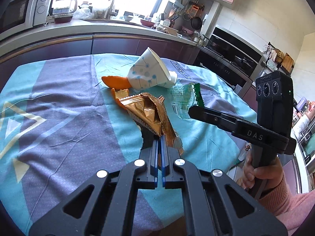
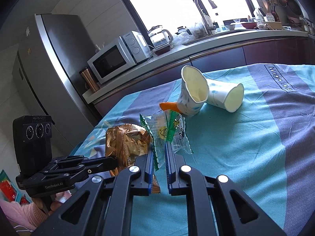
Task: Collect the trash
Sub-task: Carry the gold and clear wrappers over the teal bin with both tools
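My left gripper is shut on a crumpled gold snack wrapper, which hangs lifted off the teal and grey tablecloth. The right gripper is shut on a clear wrapper with green edges, also raised. In the right wrist view the left gripper and gold wrapper sit just left of it. Behind them lie two tipped paper cups, touching each other, and a piece of orange peel against the nearer cup. A second peel scrap lies behind the gold wrapper.
Beyond the table runs a kitchen counter with a microwave, a glass kettle and a sink tap. A steel fridge stands at the left, an oven at the right. A hand in a pink sleeve holds the right gripper.
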Action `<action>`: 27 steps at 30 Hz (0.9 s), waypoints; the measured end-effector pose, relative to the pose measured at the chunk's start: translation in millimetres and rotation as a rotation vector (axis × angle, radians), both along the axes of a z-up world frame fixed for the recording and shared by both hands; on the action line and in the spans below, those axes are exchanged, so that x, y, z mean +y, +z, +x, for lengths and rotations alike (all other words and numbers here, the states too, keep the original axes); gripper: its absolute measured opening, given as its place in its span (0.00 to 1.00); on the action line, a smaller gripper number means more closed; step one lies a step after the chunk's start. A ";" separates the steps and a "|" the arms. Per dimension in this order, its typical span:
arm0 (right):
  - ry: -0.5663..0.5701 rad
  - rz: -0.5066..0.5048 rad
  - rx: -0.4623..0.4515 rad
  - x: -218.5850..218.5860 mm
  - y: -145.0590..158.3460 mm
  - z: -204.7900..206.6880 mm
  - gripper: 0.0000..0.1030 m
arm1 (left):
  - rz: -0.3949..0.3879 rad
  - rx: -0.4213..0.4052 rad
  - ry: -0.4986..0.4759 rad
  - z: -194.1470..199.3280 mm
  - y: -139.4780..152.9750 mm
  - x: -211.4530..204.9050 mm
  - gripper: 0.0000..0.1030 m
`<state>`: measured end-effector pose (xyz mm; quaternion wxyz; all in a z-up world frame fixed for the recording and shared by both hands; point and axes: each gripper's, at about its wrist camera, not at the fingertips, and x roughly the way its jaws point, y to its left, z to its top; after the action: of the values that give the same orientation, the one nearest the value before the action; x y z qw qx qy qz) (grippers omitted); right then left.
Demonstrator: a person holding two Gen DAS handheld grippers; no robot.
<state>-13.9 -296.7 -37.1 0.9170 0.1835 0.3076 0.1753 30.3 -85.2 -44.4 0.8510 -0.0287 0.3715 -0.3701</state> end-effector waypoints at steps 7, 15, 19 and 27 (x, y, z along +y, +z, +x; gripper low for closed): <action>0.069 0.024 -0.021 22.3 8.7 3.2 0.10 | -0.003 -0.024 0.056 -6.2 7.4 38.4 0.03; 0.166 0.043 -0.037 56.1 16.2 11.3 0.10 | -0.026 -0.040 0.146 -13.9 16.6 87.6 0.03; 0.212 0.051 -0.037 70.8 18.2 16.1 0.10 | -0.033 -0.044 0.190 -18.3 18.8 109.6 0.03; 0.303 0.057 -0.035 105.7 22.6 22.9 0.10 | -0.032 -0.053 0.274 -29.4 22.5 150.6 0.03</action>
<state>9.0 -191.0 -14.5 0.8797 0.1580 0.3105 0.3237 0.8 65.4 -21.9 0.9024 -0.0829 0.3357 -0.2570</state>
